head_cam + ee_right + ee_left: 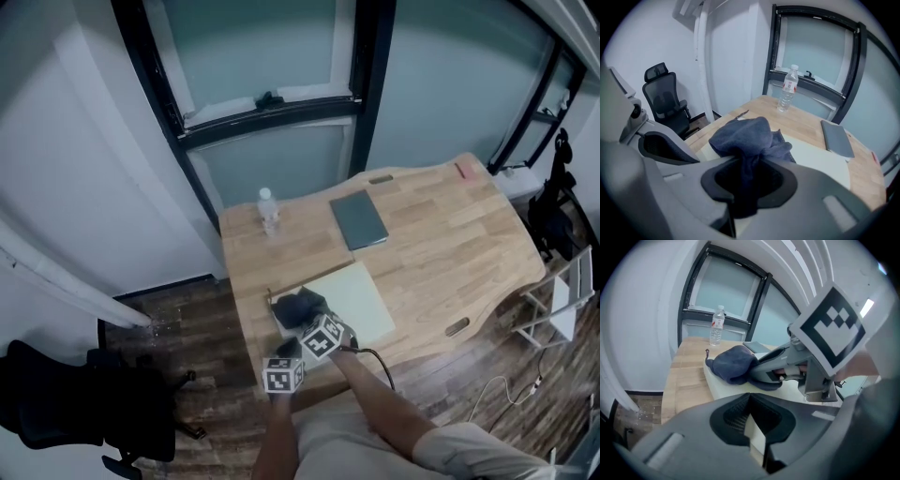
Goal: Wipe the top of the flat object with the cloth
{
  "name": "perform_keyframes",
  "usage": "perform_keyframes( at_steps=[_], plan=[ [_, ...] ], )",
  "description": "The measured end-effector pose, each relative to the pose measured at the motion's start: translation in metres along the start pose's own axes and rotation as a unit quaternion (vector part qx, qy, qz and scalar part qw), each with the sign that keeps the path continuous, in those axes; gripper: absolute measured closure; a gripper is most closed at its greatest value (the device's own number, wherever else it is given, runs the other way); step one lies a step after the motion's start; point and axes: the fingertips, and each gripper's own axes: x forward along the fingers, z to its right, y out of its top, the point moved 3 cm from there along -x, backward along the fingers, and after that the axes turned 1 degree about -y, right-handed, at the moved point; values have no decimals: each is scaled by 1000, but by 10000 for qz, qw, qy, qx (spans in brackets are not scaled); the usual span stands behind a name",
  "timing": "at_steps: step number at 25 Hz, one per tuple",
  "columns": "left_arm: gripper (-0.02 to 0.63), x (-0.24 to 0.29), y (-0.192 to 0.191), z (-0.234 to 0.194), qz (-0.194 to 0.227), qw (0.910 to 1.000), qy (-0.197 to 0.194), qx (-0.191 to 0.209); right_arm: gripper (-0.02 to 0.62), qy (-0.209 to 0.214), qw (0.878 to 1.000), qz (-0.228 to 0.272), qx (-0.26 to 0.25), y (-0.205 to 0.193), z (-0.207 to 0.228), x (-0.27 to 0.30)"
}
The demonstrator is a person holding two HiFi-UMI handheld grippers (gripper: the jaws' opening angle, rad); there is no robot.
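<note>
**Cloth in the jaws, pale pad waiting**

The jaws of our right gripper [744, 183] are clamped on a gathered fold of the dark blue cloth [746, 135]. The rest of the cloth is heaped just ahead of them. The jaws of our left gripper [752, 422] are drawn close together, with only a pale sliver showing in the narrow gap. We cannot tell whether that sliver is an edge they are pinching.

The cloth rests on the near left corner of the flat object [364, 298], a thin cream pad lying at the front of the wooden tabletop [450, 239]. Most of the pad's top stretches bare to the right of the cloth. Farther back are a grey slab [358, 220] and a water bottle [269, 210], both well apart from the pad.

We judge the cloth soft, light and limp. It is likely to bunch or trail under a sweep, so a deep bite on the wad should serve better than a hold on a corner. The pad looks light and may slide on the wood, so pressing its near edge with the left gripper could keep it steady.
</note>
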Motion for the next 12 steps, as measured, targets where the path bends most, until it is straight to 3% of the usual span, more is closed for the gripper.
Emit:
perform_keyframes(
  at_steps=[7,12],
  plan=[
    [598,-18,-18,3,168,9998,-85,-86,520,-159,9995,186,182,3,-1,0],
    [598,-16,-18,3,236,9996,-71,-146,518,271,9995,142,-86,14,-32,4]
  ],
)
